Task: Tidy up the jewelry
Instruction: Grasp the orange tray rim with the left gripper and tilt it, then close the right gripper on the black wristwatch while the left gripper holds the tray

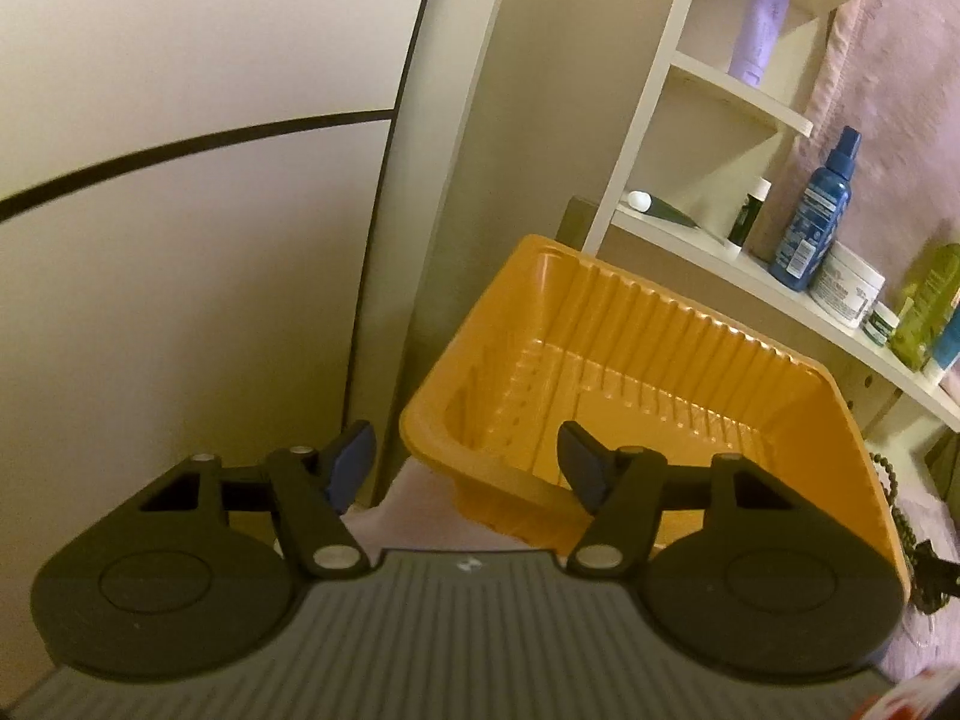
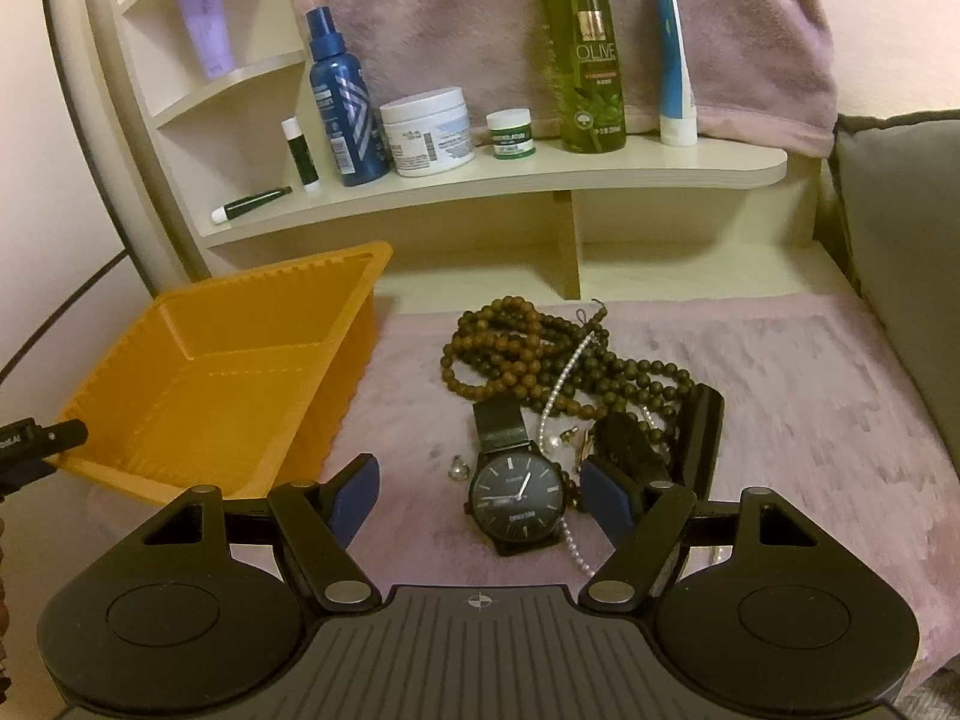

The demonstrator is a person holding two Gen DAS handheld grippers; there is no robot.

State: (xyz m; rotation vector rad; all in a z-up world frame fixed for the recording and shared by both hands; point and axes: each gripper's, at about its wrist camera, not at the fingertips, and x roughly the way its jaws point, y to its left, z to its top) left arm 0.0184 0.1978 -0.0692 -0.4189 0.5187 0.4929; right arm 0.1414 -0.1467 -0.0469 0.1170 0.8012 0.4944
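Left wrist view: the left gripper [image 1: 465,468] tilts downward toward the near corner of the orange tray [image 1: 630,372], which I use as the landmark throughout. Its jaws stand apart and released; the right finger reaches over the tray's near rim into the basin, while the left finger [image 1: 351,459] lies outside the tray, on the wall side. Whether either pad touches the plastic I cannot tell. The tray holds nothing that can be seen. Beyond its far edge stands a white shelf [image 1: 750,264] with bottles. A strand of dark beads [image 1: 894,492] hangs just past the tray's right rim.

Right wrist view: the right gripper [image 2: 480,498] also points steeply down, to the right of the tray [image 2: 210,372], over the pink cloth [image 2: 810,408]. Its jaws are spread and grasp nothing. A black watch [image 2: 516,492] lies face up between the fingers. Behind it, further right of the tray, sits the jewelry pile: brown bead necklaces [image 2: 510,342] and a pearl strand [image 2: 567,372] tangled together. The tip of the left gripper [image 2: 42,438] shows at the tray's near left corner.
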